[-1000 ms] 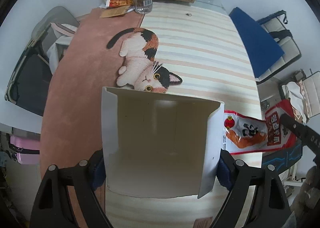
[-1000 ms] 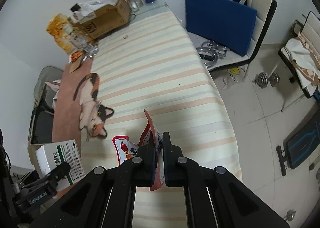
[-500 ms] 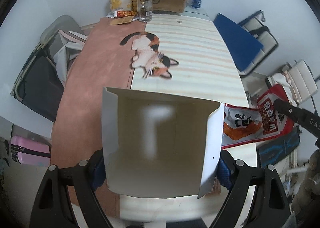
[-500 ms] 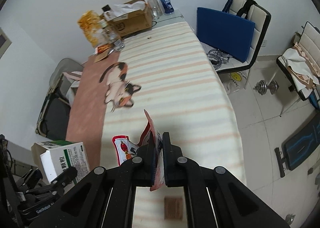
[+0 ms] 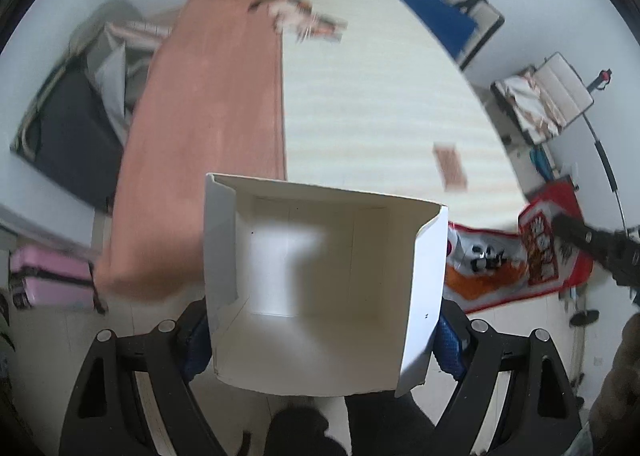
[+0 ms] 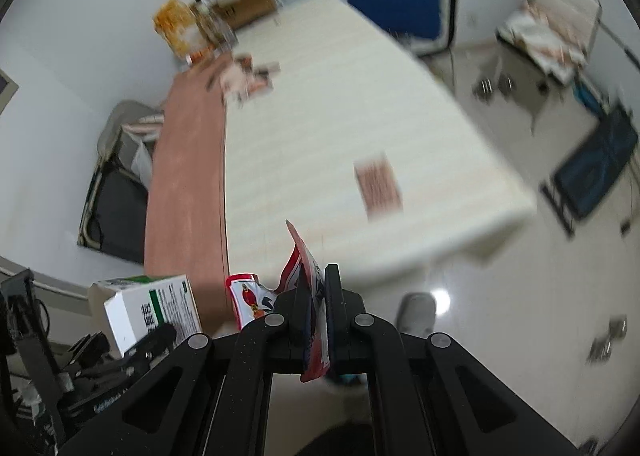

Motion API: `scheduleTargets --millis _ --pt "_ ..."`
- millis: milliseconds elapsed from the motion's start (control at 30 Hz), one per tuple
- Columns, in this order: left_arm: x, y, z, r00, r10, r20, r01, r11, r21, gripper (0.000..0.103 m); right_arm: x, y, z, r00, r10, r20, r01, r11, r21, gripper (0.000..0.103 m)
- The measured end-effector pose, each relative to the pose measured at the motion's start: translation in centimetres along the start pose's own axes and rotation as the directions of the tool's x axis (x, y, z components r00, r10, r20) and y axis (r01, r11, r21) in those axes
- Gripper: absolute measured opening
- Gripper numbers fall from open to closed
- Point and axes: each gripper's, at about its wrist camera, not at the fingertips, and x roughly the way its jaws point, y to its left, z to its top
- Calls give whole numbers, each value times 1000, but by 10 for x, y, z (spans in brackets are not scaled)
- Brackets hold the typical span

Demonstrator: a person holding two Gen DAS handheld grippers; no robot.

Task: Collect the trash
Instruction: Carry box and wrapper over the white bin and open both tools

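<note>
My left gripper (image 5: 320, 336) is shut on an open white cardboard box (image 5: 320, 280), its empty inside facing the camera; the box shows in the right wrist view (image 6: 150, 310) with green print. My right gripper (image 6: 316, 292) is shut on a red and white snack wrapper (image 6: 304, 256), held up in the air off the table's near end. The wrapper hangs to the right of the box in the left wrist view (image 5: 520, 260). A small brown packet (image 6: 378, 184) lies on the striped tablecloth (image 6: 320, 116) near the table's right edge, also in the left wrist view (image 5: 450, 166).
A pink runner (image 5: 208, 116) covers the table's left side, with a cat-shaped mat (image 5: 304, 18) further back. A cardboard carton, bottles and a yellow bag (image 6: 176, 26) stand at the far end. Chairs (image 6: 400, 4) stand to the right, a pink suitcase (image 5: 44, 276) on the floor at left.
Both grippers have pulled back and up from the table with the box and wrapper still held. The table end and floor have come into view; the brown packet now lies ahead.
</note>
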Motion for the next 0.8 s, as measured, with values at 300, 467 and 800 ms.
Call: scheduleTargets --millis 300,467,800 --pt "85 26 -85 984 18 -177 -25 999 -40 86 76 -49 -139 978 -55 -201 69 996 64 6" --pt "189 36 -121 966 -7 -257 -17 996 -91 86 175 -86 -192 961 -73 -268 103 990 99 6" --pt "391 60 -180 927 -90 -364 10 976 -216 94 399 -146 -258 932 -38 -360 88 988 124 5"
